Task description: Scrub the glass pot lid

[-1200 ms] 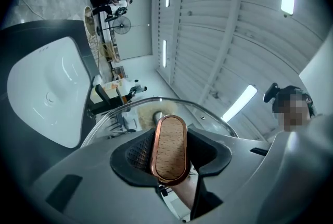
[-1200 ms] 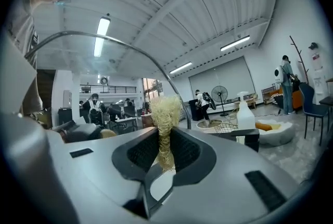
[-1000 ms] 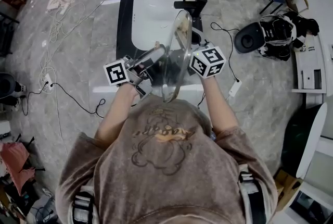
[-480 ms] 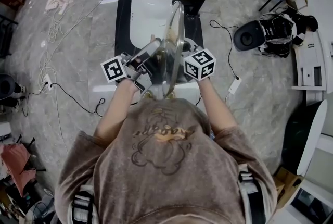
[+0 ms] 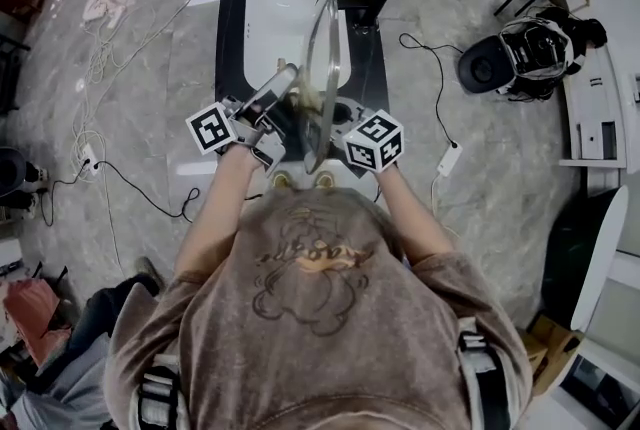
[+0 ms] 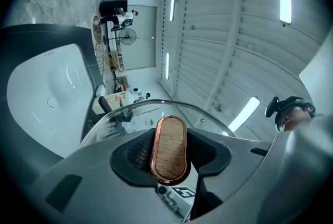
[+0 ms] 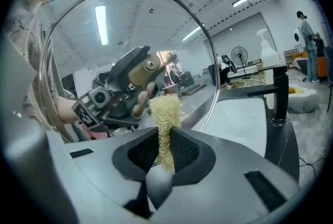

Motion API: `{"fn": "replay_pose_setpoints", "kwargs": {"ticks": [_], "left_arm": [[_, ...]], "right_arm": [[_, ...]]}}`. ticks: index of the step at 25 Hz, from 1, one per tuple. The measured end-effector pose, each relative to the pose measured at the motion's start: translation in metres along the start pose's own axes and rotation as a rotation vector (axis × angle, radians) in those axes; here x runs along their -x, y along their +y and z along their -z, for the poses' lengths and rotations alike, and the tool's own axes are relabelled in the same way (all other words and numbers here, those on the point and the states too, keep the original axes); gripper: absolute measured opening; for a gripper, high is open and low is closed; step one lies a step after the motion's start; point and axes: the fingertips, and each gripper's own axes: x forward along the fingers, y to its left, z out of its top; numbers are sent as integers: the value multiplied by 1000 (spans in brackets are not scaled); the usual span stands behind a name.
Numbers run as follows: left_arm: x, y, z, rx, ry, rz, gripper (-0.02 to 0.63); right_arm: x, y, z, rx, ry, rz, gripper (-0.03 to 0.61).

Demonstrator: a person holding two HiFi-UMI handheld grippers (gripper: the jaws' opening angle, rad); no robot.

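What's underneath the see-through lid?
A white sink in a black counter lies below the glass lid. The left hand-held gripper and right hand-held gripper cover the counter's near part, so that part is hidden.

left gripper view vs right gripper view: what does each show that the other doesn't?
Left gripper view only: the wooden top of the lid handle, clamped between the jaws of the left gripper. Right gripper view only: the yellowish scrubber pinched in the right gripper, plus the left gripper itself, seen through the glass. Both: the glass lid and the white sink.
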Motion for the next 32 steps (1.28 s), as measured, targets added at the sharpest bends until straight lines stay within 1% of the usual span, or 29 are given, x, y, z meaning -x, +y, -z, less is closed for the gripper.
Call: {"fn": "replay_pose_setpoints", "kwargs": {"ticks": [4, 10, 14, 18, 25, 28, 32], "left_arm": [[3, 5, -5, 2, -22, -11, 181], [9, 13, -10, -1, -56, -43, 181], [12, 18, -16, 3, -69, -53, 181], [15, 22, -16, 7, -65, -64, 181], [15, 20, -9, 24, -53, -55, 181], [14, 22, -5, 29, -44, -58, 181], [11, 24, -1, 40, -34, -59, 181]], "right_arm": [[9, 22, 2, -19, 12, -87, 52], [25, 55, -3, -53, -7, -180, 52], [38, 73, -18, -73, -40, -259, 52], [52, 88, -43, -109, -104, -317, 52], [70, 97, -89, -83, -210, -331, 52], [75, 90, -108, -69, -257, -314, 52], [75, 75, -126, -54, -290, -285, 52]]}}
